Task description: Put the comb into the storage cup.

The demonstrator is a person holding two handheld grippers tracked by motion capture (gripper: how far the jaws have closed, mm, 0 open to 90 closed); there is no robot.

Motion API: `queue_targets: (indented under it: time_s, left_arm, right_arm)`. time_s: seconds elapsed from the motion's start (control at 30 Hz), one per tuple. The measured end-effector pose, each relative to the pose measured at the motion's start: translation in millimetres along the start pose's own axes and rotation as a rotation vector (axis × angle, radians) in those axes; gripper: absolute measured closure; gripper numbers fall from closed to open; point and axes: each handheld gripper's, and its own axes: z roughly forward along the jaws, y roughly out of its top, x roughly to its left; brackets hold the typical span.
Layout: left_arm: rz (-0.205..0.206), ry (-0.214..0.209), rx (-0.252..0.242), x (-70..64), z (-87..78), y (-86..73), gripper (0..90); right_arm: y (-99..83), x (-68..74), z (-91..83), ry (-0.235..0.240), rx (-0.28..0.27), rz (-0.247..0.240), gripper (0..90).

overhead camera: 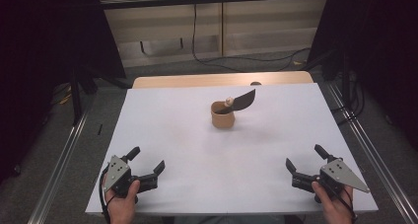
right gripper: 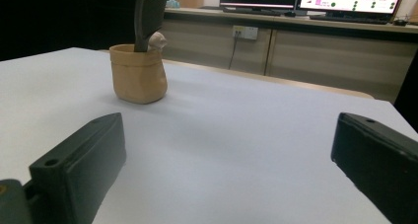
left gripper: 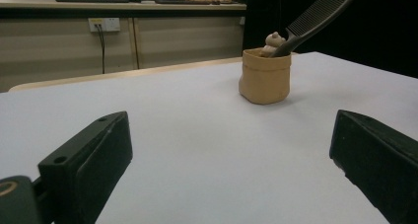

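Tan pot (overhead camera: pixel 223 116) stands upright past mid-table on the white tabletop (overhead camera: pixel 197 150), well apart from both grippers. A black comb (overhead camera: pixel 240 101) leans out of it toward the far right — teeth visible in the left gripper view — with a small pale figure (overhead camera: pixel 228 101) at the pot's rim beside the comb.

Left gripper (overhead camera: pixel 146 161) rests at the near left corner, jaws spread wide, nothing between them. Right gripper (overhead camera: pixel 304 158) at the near right corner, likewise spread and empty (each held by a hand at the table's near edge).
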Motion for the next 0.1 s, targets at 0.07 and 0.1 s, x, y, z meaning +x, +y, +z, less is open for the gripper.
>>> queue_targets:
  time_s: [0.07, 0.1]
  left_arm:
    - [-0.001, 0.000, 0.000, 0.4, -0.4, 0.1, 2.7]
    - [-0.001, 0.001, 0.002, 0.3, -0.1, 0.0, 2.7]
  right_arm:
    - [1.8, -1.3, -1.5, 0.003, -0.007, 0.006, 0.0]
    - [3.3, -2.8, -2.1, 0.012, -0.016, 0.007, 0.0]
